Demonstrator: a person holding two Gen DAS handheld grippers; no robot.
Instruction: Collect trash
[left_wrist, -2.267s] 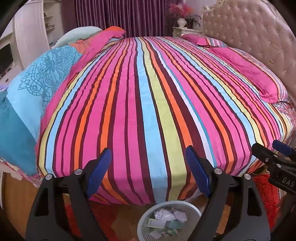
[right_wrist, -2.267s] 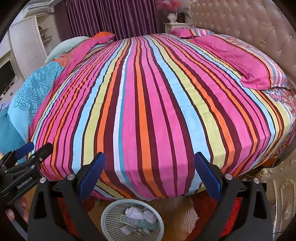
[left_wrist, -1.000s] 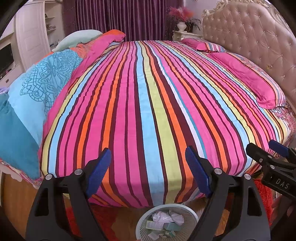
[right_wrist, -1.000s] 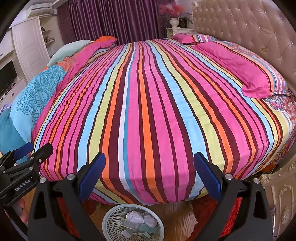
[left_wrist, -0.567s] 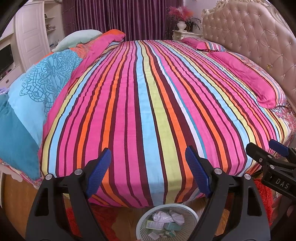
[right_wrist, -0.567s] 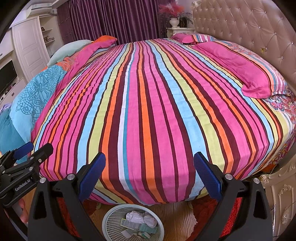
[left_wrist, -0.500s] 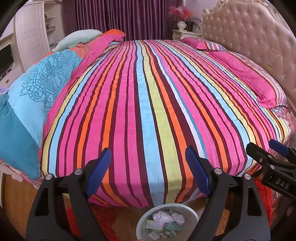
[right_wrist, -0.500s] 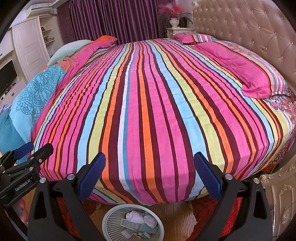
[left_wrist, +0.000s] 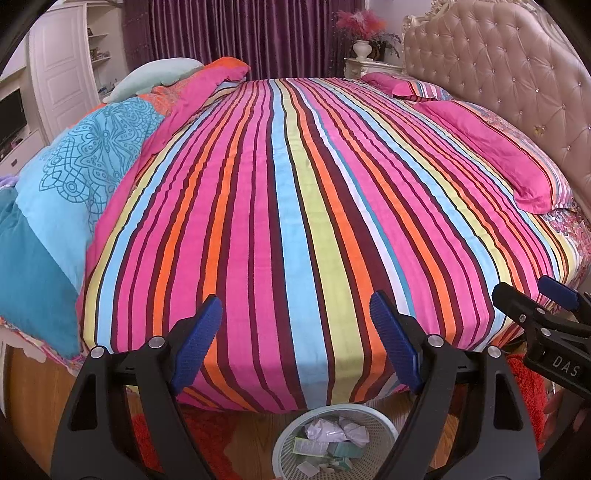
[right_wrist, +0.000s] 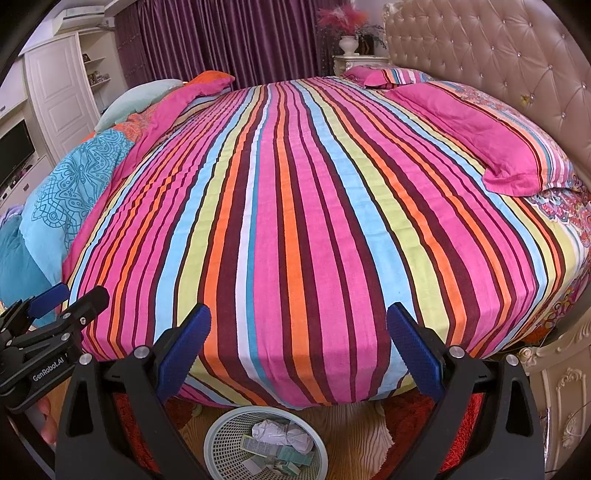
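Left gripper (left_wrist: 295, 328): jaws apart, nothing between the blue pads; it hangs over the near edge of the bed, pointing down and forward.
Right gripper (right_wrist: 298, 343): jaws apart too and empty, beside the left one; each shows at the edge of the other's view.
Trash (right_wrist: 280, 443): crumpled white paper, small cartons and slips lie inside the white mesh basket (right_wrist: 221, 448), on the wooden floor at 6 o'clock in both views, just below the bed's foot end.
Progress: by my reading the collecting looks finished or very nearly so; no loose scrap shows on the striped bedspread (left_wrist: 295, 206) or on the visible floor.
Left to do: at most a check of places the views hide, such as under the bed edge or behind the bedding pile.
Surroundings: pink pillow (left_wrist: 498, 155) at 2 o'clock against the tufted headboard (left_wrist: 517, 74); folded blue quilt (left_wrist: 66, 177) at 9 o'clock; purple curtains (left_wrist: 240, 37) at 12 o'clock; vase of red feathers (left_wrist: 362, 44) on a nightstand at 1 o'clock; red rug (right_wrist: 461, 443) by the basket.
Obstacles: nothing stands between the grippers and the basket; the bed's overhang shades its far rim.
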